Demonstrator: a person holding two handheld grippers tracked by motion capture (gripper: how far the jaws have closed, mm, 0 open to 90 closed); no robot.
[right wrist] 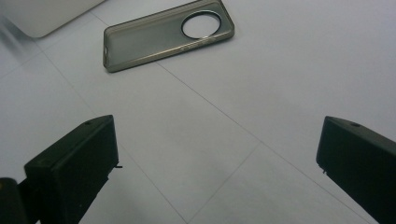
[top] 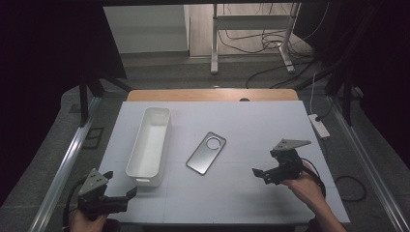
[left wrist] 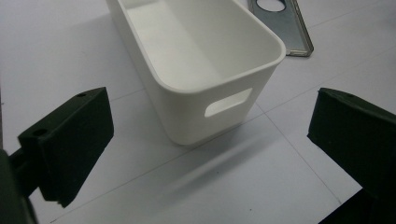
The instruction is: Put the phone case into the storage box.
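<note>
A long white bin (top: 150, 145) lies empty on the left half of the white table, its short handled end (left wrist: 187, 116) facing my left gripper (top: 120, 183). That gripper (left wrist: 212, 105) is open and hovers just in front of the bin's near end, touching nothing. A grey translucent phone case (top: 206, 152) with a round camera hole lies flat at mid-table, right of the bin. My right gripper (top: 265, 163) is open and empty, to the right of the case and pointed toward it. In the right gripper view (right wrist: 215, 130), the case (right wrist: 149, 39) lies ahead, well beyond the jaws.
The white table surface (top: 251, 125) has a wooden edge (top: 212, 94) at the back. A power strip (top: 319, 125) lies on the floor off the right edge. Metal stand legs (top: 215, 48) and cables (top: 270, 43) are on the floor beyond. A bin corner (right wrist: 42, 14) shows upper left.
</note>
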